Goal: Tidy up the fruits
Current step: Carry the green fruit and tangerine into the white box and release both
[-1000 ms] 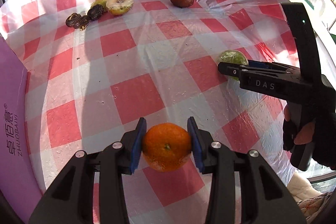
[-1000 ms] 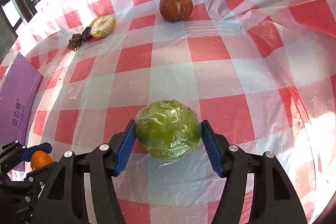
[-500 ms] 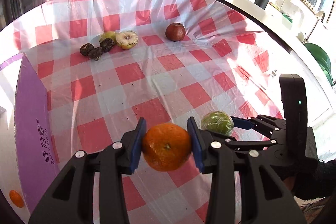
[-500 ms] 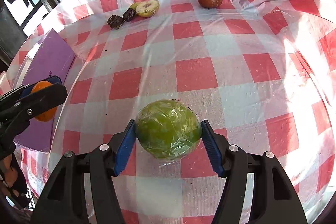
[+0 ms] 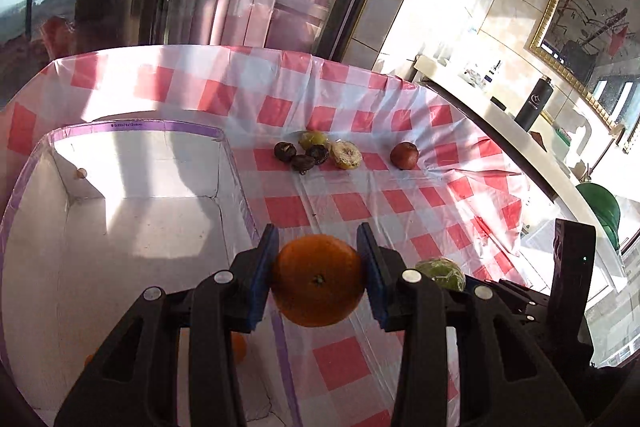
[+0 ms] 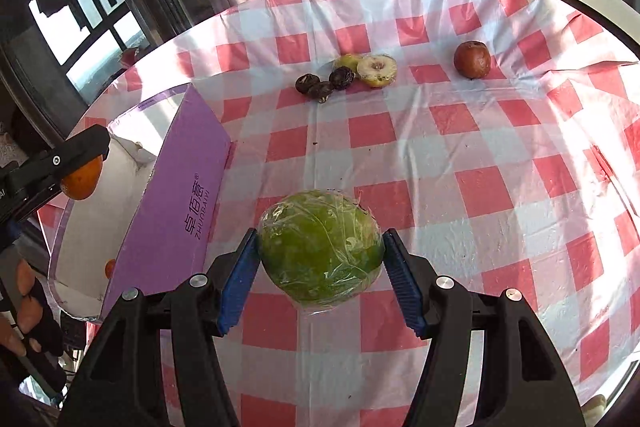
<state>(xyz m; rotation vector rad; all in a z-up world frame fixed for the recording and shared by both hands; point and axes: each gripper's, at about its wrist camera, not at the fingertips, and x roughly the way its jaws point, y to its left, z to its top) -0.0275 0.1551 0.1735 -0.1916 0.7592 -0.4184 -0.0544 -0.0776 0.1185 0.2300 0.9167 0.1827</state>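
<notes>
Broadly, a red-checked tablecloth (image 6: 440, 163) carries a purple box (image 6: 176, 211) (white inside) at its left edge. Right gripper (image 6: 320, 259) clamps a plastic-wrapped green fruit (image 6: 320, 247) above the cloth beside the box; left gripper (image 5: 318, 275) pinches an orange (image 5: 318, 279) over the box's near corner. Smaller fruits lie at the far side.

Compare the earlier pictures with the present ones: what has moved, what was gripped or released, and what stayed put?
Both grippers rose from the tablecloth toward the purple box. The left gripper keeps its orange, the right gripper its wrapped green fruit. Nothing was released. The fruits at the far edge stayed put.
</notes>
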